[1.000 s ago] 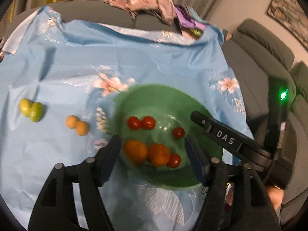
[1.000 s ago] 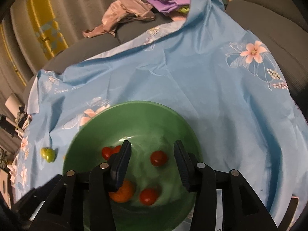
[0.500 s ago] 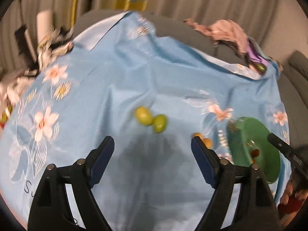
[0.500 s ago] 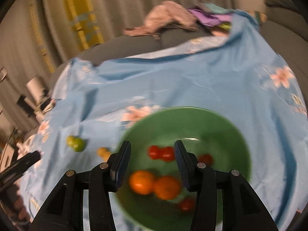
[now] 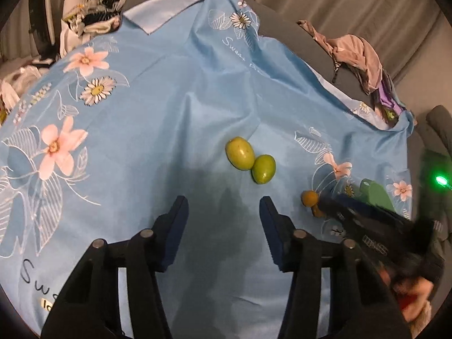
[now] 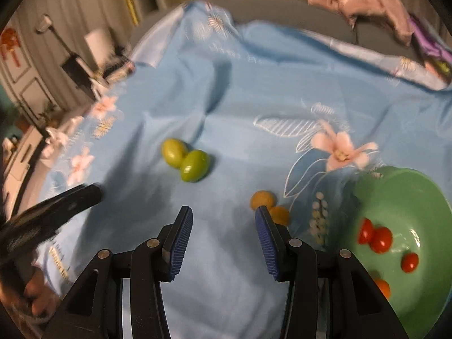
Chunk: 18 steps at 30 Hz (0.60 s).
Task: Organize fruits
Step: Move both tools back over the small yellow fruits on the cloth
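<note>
Both pairs of fingers stand wide apart and hold nothing. Low in its own view, the left gripper hangs over bare blue floral cloth, with two green fruits touching each other just above it at centre, their long axes tilted. In the right wrist view, the right gripper sits bottom centre; its right finger partly covers two small orange fruits. At the lower right edge a green bowl holds red tomatoes and an orange fruit. Crumpled clothes lie upper right.
</note>
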Each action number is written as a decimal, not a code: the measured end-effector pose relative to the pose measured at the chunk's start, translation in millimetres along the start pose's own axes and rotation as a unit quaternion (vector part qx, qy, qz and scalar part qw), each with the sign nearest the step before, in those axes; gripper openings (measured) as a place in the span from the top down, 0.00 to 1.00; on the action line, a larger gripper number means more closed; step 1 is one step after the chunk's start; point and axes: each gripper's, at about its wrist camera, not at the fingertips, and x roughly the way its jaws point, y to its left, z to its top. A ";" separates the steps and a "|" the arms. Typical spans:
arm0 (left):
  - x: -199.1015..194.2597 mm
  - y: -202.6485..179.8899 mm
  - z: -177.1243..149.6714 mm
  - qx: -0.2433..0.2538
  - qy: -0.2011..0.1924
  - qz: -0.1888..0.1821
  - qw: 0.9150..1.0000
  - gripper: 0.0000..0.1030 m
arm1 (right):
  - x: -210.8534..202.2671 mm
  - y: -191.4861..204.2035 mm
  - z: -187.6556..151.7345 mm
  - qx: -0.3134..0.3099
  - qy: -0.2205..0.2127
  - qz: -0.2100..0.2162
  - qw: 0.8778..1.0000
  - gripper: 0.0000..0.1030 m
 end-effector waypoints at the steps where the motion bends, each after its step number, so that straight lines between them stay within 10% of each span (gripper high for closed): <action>1: 0.6 3.0 0.4 -0.007 0.002 -0.002 1.000 0.50 | 7.5 -0.4 3.7 -0.008 0.003 -0.025 1.000 0.55; 13: -5.3 19.2 5.9 -0.036 0.005 -0.001 0.999 0.50 | 50.3 -6.8 12.5 -0.039 0.066 -0.072 0.994 0.73; 18: -8.1 22.3 8.3 -0.041 0.002 0.006 0.999 0.50 | 37.6 10.1 7.0 -0.033 0.052 -0.006 0.998 0.73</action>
